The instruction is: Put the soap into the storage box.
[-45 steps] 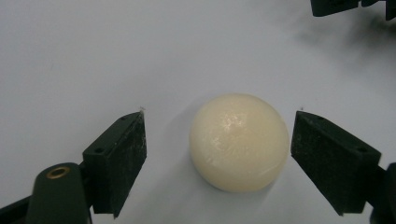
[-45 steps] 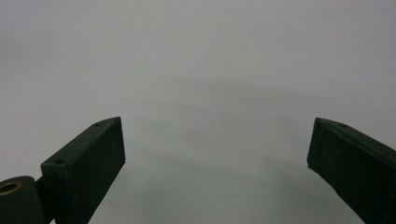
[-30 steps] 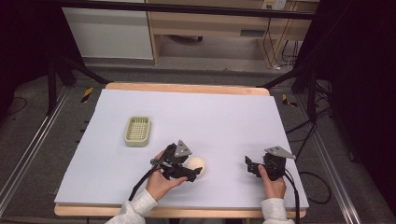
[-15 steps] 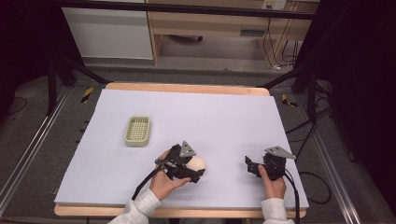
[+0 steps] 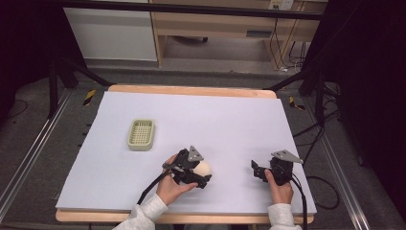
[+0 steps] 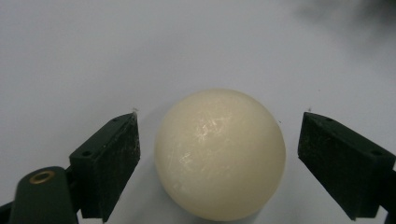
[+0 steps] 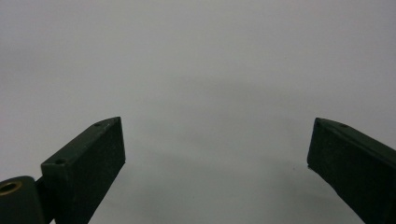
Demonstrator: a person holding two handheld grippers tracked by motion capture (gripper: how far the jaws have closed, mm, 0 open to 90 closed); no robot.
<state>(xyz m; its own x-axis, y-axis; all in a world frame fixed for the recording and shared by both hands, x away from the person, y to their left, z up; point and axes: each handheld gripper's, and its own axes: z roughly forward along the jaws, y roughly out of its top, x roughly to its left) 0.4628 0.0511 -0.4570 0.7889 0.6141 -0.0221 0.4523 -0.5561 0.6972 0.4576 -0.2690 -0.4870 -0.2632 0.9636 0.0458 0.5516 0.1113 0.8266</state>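
— Ball (image 5: pixel 203 168) position, high view? 
— Lower centre of frame, on the white table cover (image 5: pixel 230 124), tucked against the front of the left gripper (image 5: pixel 198 178). Right gripper (image 5: pixel 256 171) sits lower right, well apart from it and pointing left. Green basket tray (image 5: pixel 141 134) lies off to the upper left, not in play.

— Left gripper view? 
— Cream ball (image 6: pixel 219 154) sits dead between the two black jaws, low centre of frame. Jaws wide open, a gap on each side, slightly narrower on the left; neither pad touches. Round thing, so no long axis to line up; it lies straight ahead along the jaws. Left hand is plainly the nearer one.

— Right gripper view? 
— Right gripper (image 7: pixel 215 154) jaws spread wide, bare white cover between them, holding nothing.

— Your read? 
— Closing the left jaws squarely should catch the ball; off-centre, it may roll out.
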